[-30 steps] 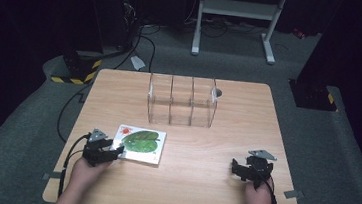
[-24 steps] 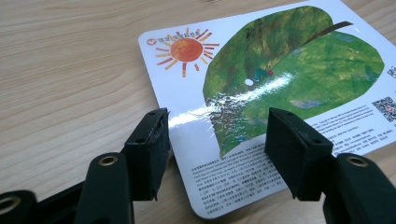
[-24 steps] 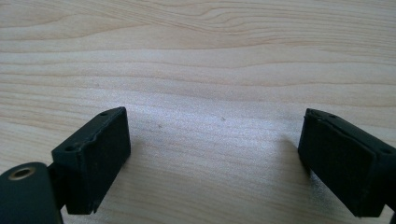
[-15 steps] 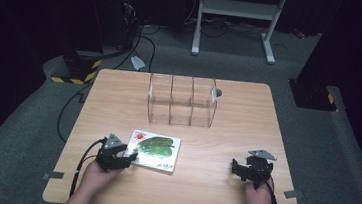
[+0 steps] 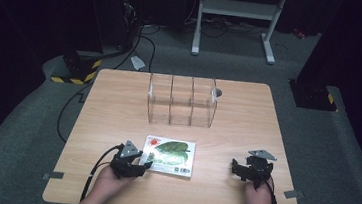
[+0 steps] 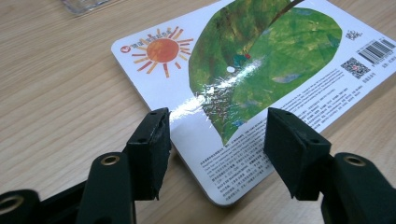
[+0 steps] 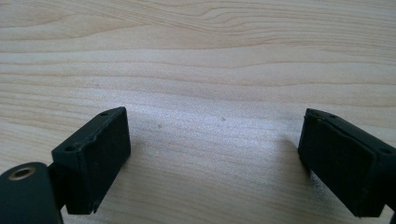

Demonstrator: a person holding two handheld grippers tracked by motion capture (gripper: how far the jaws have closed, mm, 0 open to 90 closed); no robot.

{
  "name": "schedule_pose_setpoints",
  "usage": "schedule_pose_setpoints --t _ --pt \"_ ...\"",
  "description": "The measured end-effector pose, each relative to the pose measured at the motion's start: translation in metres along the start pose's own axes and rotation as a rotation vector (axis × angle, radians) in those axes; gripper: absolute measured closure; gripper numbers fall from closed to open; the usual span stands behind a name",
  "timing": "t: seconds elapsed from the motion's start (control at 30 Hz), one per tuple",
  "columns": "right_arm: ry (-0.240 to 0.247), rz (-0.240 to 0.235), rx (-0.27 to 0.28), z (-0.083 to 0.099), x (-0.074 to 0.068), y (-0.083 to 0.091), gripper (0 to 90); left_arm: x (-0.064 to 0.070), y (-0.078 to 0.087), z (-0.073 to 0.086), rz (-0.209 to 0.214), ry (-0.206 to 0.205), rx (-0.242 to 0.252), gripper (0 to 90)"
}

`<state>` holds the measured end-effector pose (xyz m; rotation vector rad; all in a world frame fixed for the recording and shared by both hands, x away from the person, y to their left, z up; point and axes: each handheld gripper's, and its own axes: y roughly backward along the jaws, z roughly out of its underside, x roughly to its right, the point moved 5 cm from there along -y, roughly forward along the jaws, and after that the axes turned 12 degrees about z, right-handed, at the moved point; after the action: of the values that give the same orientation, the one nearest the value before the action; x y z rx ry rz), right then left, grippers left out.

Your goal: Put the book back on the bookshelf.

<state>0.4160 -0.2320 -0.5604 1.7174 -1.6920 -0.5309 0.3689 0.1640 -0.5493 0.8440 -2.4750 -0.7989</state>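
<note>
Left claw (image 6: 212, 140), spread wide, straddles the near corner of the flat book (image 6: 247, 79).

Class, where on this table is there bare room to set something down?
Bare wood lies between the book and the right gripper, left of the clear rack, and right of it. It is crowded where the left gripper meets the book.

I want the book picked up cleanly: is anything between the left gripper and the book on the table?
Nothing visible is in the way. The left gripper stands open right at the near corner of the book, its jaws to either side of that corner, with bare table around it. The book's cover has nothing lying on it.
</note>
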Motion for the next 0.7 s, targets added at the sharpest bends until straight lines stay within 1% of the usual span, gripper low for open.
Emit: schedule_pose_setpoints --t 0.07,0.13,0.17,0.23,0.27,0.3,0.33,0.37,0.4,0.43,0.47,0.53,0.6,0.63,0.67,0.7 --pt "0.000 0.000 0.000 0.000 0.000 0.000 9.0 0.004 -0.001 -0.001 0.010 -0.020 -0.006 41.2" --pt "0.000 0.000 0.000 0.000 0.000 0.000 9.0 0.006 -0.002 -0.001 0.015 -0.021 -0.006 41.6" --pt "0.000 0.000 0.000 0.000 0.000 0.000 9.0 0.007 -0.002 -0.001 0.013 -0.031 -0.008 41.7" --pt "0.000 0.000 0.000 0.000 0.000 0.000 9.0 0.010 -0.004 -0.001 0.019 -0.035 -0.012 41.7" --pt "0.000 0.000 0.000 0.000 0.000 0.000 9.1 0.011 -0.004 -0.002 0.017 -0.044 -0.014 41.7" --pt "0.000 0.000 0.000 0.000 0.000 0.000 9.0 0.016 -0.007 -0.003 0.032 -0.035 -0.011 41.8" --pt "0.000 0.000 0.000 0.000 0.000 0.000 9.0 0.016 -0.007 -0.003 0.032 -0.035 -0.011 41.8" --pt "0.000 0.000 0.000 0.000 0.000 0.000 9.1 0.020 -0.010 -0.003 0.044 -0.052 -0.015 41.8" --pt "0.000 0.000 0.000 0.000 0.000 0.000 9.3 0.020 -0.010 -0.003 0.044 -0.052 -0.015 41.7" --pt "0.000 0.000 0.000 0.000 0.000 0.000 9.3 0.023 -0.011 -0.004 0.047 -0.052 -0.011 41.7" --pt "0.008 -0.010 0.006 0.000 0.000 0.000 10.6 0.025 -0.012 -0.004 0.048 -0.059 -0.012 41.6" --pt "0.034 -0.028 0.017 0.000 -0.003 0.001 11.4 0.027 -0.015 -0.005 0.056 -0.051 -0.007 40.7" --pt "0.035 -0.033 0.013 0.000 -0.005 0.002 11.4 0.027 -0.016 -0.006 0.053 -0.048 -0.005 40.2" --pt "0.033 -0.030 0.013 0.000 -0.006 0.002 11.4 0.027 -0.016 -0.006 0.051 -0.037 -0.003 39.9" --pt "0.033 -0.030 0.013 0.000 -0.006 0.002 11.4 0.027 -0.016 -0.006 0.051 -0.037 -0.003 39.9" --pt "0.031 -0.027 0.013 0.001 -0.007 0.003 11.3 0.026 -0.017 -0.006 0.045 -0.024 -0.002 38.9"
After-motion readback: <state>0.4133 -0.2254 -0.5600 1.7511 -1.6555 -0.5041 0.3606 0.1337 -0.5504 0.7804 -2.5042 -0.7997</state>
